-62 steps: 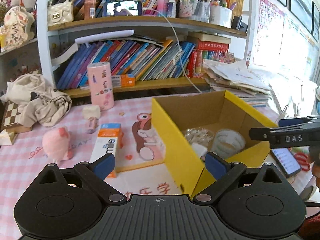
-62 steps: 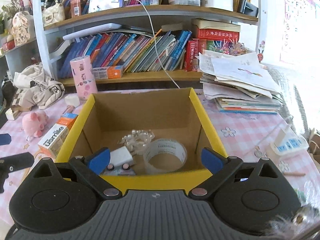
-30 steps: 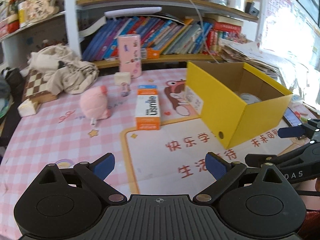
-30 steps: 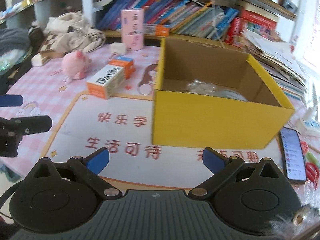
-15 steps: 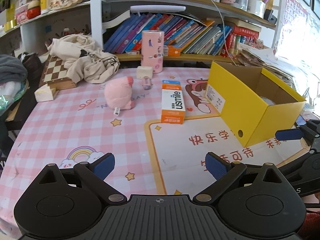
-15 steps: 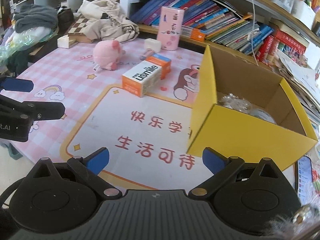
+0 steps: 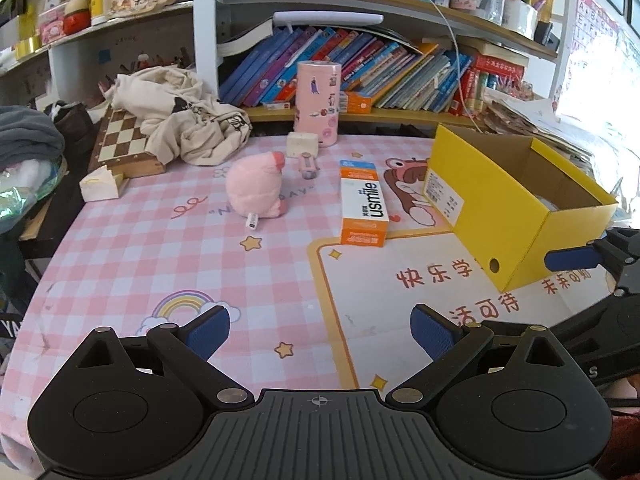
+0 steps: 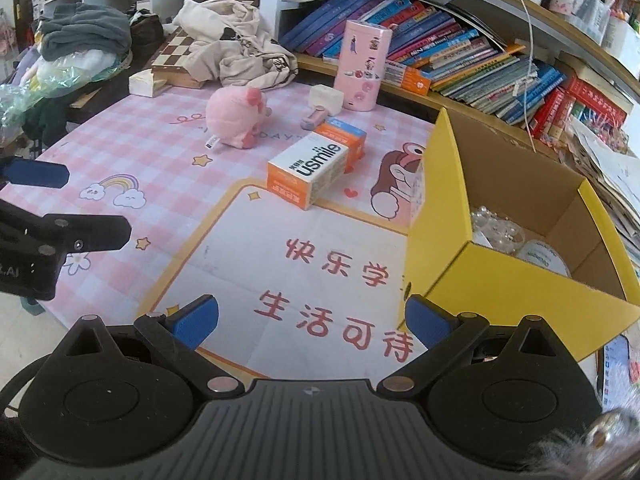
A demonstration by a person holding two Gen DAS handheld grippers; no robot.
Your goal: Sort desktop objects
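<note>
- Both claws, left claw [image 7: 320, 330] and right claw [image 8: 312, 318], are released, nothing gripped.
- Next pick, I reckon: usmile box [image 7: 363, 208] at 12 o'clock; pinch across its narrow sides.
- Then yellow box [image 7: 516, 216], 2 o'clock.

Yellow cardboard box [image 7: 516, 216] matt; pink toy [image 7: 256, 188] fuzzy plush; checked tablecloth [image 7: 132, 256] smooth.

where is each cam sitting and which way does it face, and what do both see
Left wrist: sits on the left hand-held gripper, low over the table's near edge, facing the shelf; its open fingers show, and the right hand-held gripper at the right edge.
Right wrist: sits on the right hand-held gripper, facing the yellow box; its open fingers show, and the left one's fingers at the left edge.
Both see: the box, usmile carton, pink plush.
</note>
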